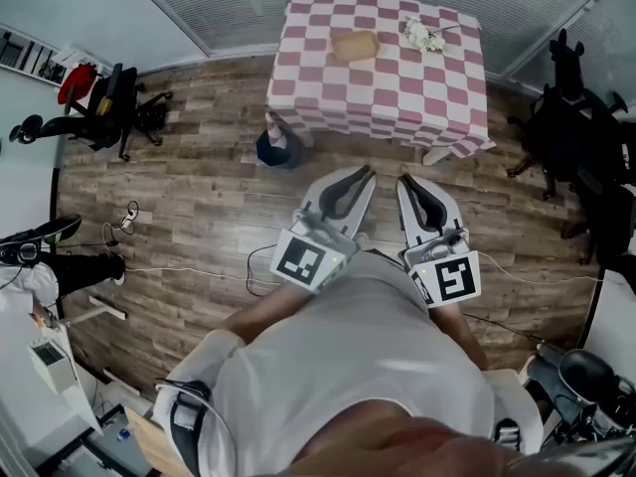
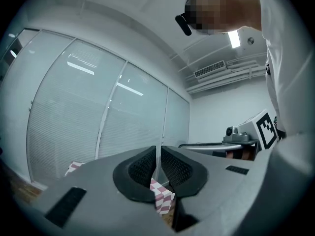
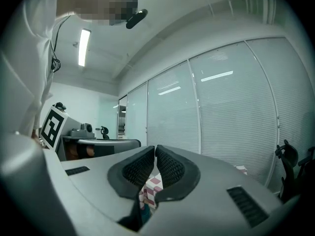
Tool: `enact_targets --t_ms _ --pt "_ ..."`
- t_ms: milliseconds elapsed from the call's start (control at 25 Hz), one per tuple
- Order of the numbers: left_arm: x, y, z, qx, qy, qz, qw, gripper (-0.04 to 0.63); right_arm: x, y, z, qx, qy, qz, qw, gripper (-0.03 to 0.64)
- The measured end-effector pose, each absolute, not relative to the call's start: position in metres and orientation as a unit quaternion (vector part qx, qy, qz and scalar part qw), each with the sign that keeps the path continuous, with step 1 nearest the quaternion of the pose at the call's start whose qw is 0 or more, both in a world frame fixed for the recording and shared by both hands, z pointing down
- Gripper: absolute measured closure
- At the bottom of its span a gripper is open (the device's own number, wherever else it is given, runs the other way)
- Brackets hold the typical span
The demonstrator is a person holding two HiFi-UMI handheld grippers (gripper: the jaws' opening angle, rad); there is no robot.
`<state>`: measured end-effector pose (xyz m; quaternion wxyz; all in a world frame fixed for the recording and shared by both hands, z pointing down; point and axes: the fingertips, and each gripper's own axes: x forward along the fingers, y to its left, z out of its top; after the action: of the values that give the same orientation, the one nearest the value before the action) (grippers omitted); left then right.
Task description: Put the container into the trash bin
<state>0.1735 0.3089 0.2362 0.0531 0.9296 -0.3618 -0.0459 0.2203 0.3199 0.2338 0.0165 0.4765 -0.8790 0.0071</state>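
– Jaws on each side: how do they stand?
– On the left gripper they are clenched, with only a hairline slit between the pads and nothing in it. On the right gripper they are pressed fully together, also empty. Both grippers are held level, side by side before the person's body, tips toward the table.
– And the room, from the left?
– A black office chair stands near the left wall. A white cable lies across the wooden floor. Bare boards then run up to the dark trash bin, which stands on the floor just beside the table's near left corner.
– Where is the container?
– The tan container lies on the table's pink-and-white checked cloth, toward the far edge and left of centre, well apart from both grippers. A white crumpled thing lies near it on the right. Past the table's right edge, black chairs crowd the right wall.
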Motion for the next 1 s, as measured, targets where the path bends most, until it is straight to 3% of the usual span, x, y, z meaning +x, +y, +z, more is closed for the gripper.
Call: enact_targets --t_ms 400,1000 --pt "0.186 0.29 0.24 0.923 -0.377 -0.043 0.056 0.538 0.239 0.297 0.239 0.471 -0.882 0.018 0.008 0.577" --pt "0.157 0.192 0.248 0.926 -0.368 -0.051 0.066 0.538 0.204 0.201 0.248 0.471 -0.882 0.018 0.016 0.577"
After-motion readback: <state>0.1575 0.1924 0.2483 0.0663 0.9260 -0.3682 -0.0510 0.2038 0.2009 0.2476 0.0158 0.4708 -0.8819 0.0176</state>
